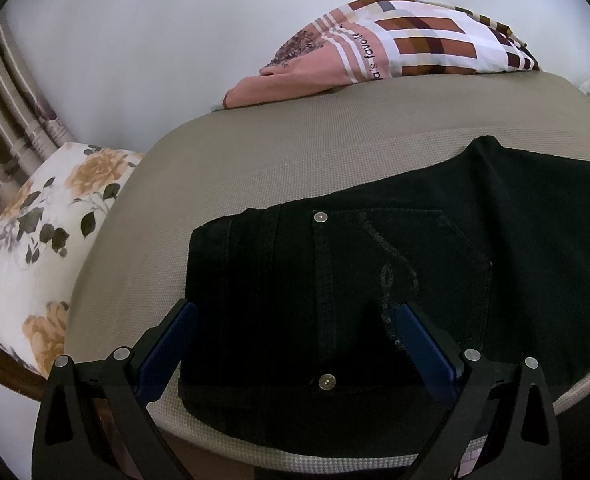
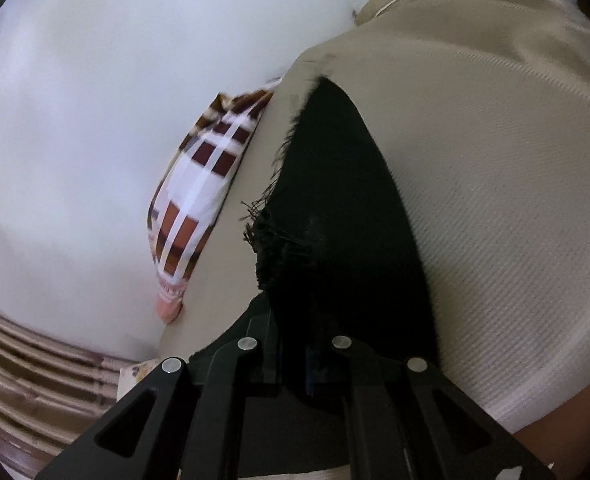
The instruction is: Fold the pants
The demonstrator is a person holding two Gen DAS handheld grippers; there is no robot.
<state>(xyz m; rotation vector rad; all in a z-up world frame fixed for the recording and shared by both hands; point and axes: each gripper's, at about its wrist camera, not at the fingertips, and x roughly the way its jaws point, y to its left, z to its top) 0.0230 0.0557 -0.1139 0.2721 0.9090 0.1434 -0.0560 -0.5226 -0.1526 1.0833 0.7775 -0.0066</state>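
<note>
The left gripper (image 1: 293, 308) is showing matte black linkage arms with round silver pins at seven and five o'clock and blue-padded jaws, while the right gripper (image 2: 291, 344) is showing matching black arms and silver pins.

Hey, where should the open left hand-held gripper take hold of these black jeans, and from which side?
Probably the waistband edge of the black jeans, approached from the near-left. It lies flat on the tan mattress, so slide one finger under that stiff stitched band. The left hand-held gripper is open over it; the right hand-held gripper holds the frayed hem.
</note>
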